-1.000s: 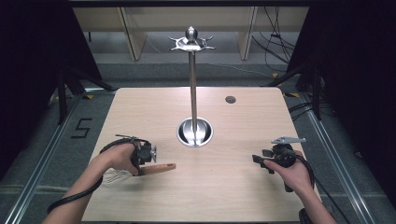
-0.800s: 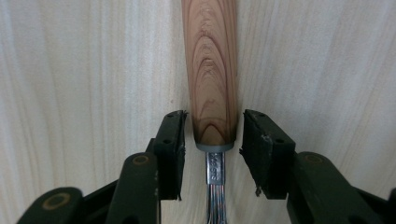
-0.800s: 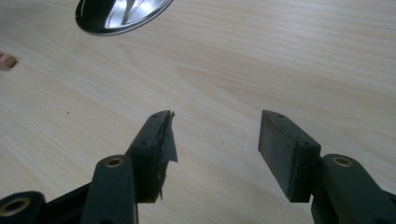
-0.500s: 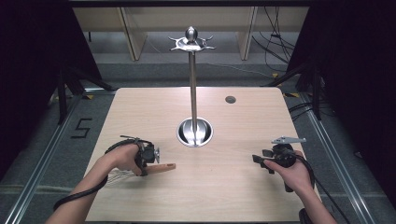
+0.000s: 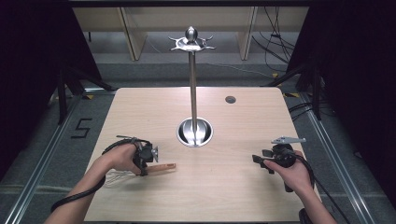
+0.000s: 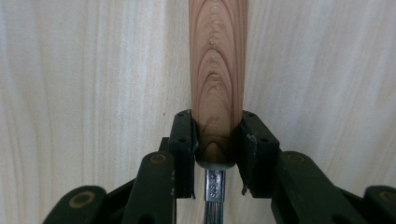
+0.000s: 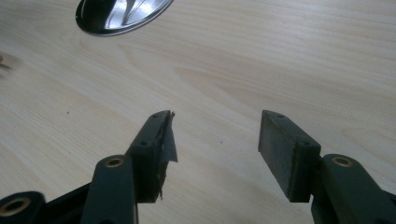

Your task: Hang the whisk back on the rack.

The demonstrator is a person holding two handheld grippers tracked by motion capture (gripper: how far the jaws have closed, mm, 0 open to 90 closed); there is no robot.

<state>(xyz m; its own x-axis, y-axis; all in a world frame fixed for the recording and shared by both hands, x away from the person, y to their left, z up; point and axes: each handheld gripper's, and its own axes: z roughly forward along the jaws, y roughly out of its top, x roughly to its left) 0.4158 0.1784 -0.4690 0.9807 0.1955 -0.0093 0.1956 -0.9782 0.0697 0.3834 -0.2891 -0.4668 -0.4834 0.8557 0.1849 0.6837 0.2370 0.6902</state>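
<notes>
Whisk (image 5: 154, 168) lies near the bench's (image 5: 243, 196) front left corner, wooden handle (image 6: 217, 79) toward the stand (image 5: 194, 130). The left gripper (image 6: 217, 140) has just been closing and now pinches the handle's ferrule end; lift level so the wires clear. Right gripper (image 7: 215, 144) waits wide, empty.

Stand (image 5: 194, 133) blocks table (image 5: 243, 186) centre, pole rising at 12 o'clock. Whisk (image 5: 156, 167) lies at 8. Bare wood between grippers, 6 o'clock passable.
</notes>
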